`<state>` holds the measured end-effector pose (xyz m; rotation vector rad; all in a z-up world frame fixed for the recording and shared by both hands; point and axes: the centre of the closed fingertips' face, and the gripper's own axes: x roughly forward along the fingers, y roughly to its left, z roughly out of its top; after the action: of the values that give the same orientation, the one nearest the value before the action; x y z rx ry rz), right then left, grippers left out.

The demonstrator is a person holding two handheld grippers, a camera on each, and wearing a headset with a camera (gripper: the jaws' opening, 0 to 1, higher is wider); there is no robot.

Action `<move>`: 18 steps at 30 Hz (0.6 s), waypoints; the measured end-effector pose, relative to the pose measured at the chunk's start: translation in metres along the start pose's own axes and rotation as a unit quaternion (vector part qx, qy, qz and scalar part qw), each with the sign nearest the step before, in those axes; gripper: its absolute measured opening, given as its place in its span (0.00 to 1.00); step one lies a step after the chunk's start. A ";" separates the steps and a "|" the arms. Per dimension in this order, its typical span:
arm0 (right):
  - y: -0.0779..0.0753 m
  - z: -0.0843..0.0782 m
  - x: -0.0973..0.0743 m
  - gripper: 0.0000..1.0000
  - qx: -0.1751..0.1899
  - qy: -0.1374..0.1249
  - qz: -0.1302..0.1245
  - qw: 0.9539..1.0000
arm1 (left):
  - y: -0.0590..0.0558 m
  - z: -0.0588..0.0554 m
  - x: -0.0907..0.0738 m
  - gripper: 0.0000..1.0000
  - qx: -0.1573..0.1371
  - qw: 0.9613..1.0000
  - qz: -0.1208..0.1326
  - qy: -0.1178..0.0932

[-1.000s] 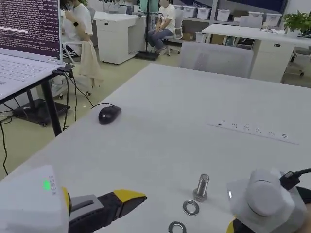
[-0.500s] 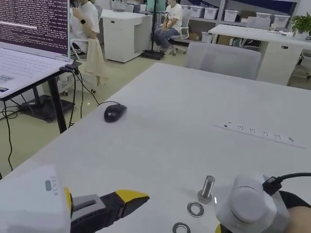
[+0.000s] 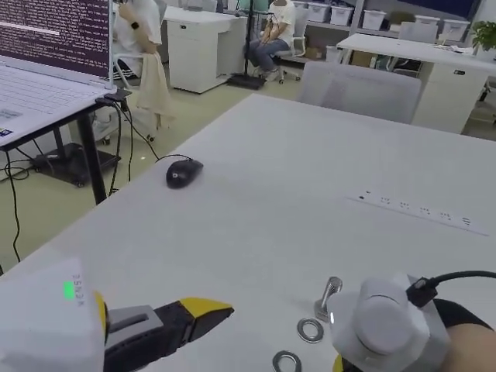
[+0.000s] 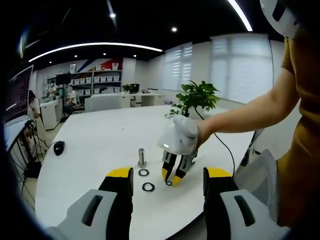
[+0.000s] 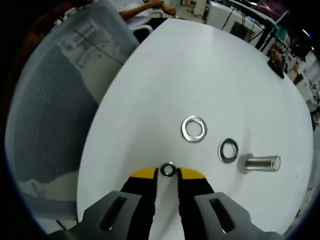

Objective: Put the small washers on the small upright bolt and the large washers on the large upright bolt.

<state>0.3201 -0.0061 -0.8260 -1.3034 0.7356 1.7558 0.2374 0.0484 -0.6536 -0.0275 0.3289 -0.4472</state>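
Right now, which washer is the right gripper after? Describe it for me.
On the table, find the bolt. Past the two large washers beside it lies the small washer, between the right gripper's tips, clearly the smallest ring.

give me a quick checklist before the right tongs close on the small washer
1. small washer between the tips of the right tongs: ok
2. right tongs open, one jaw either side of it: ok
3. two larger washers clear of the tips: ok
4. bolt upright on the table: ok
5. whether that bolt is the small one: cannot tell
6. left tongs open, short of the washers: ok
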 end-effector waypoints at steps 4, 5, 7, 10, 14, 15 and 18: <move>-0.001 0.000 0.000 0.14 -0.010 0.004 -0.004 1.000 | -0.002 0.000 0.000 0.55 -0.001 1.000 -0.001 -0.001; 0.000 0.000 0.000 0.14 -0.012 0.004 -0.004 1.000 | -0.002 0.000 0.000 0.55 -0.001 1.000 -0.001 -0.002; -0.001 0.000 0.000 0.13 -0.002 0.003 -0.006 1.000 | -0.002 0.000 0.000 0.55 -0.001 1.000 -0.001 -0.001; -0.001 0.000 0.001 0.12 -0.005 0.006 -0.004 1.000 | -0.003 -0.001 0.000 0.55 -0.001 1.000 -0.002 0.001; -0.001 0.000 0.001 0.12 -0.002 0.005 -0.004 1.000 | -0.004 -0.001 0.000 0.55 0.000 1.000 -0.003 0.000; -0.001 -0.001 0.001 0.12 -0.002 0.004 -0.005 1.000 | -0.004 0.000 0.000 0.55 0.000 1.000 -0.003 -0.001; 0.002 0.000 -0.001 0.12 0.004 -0.006 -0.010 1.000 | -0.004 0.001 -0.001 0.55 0.002 1.000 -0.003 0.000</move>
<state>0.3180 -0.0071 -0.8254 -1.2893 0.7209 1.7422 0.2353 0.0447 -0.6521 -0.0245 0.3273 -0.4541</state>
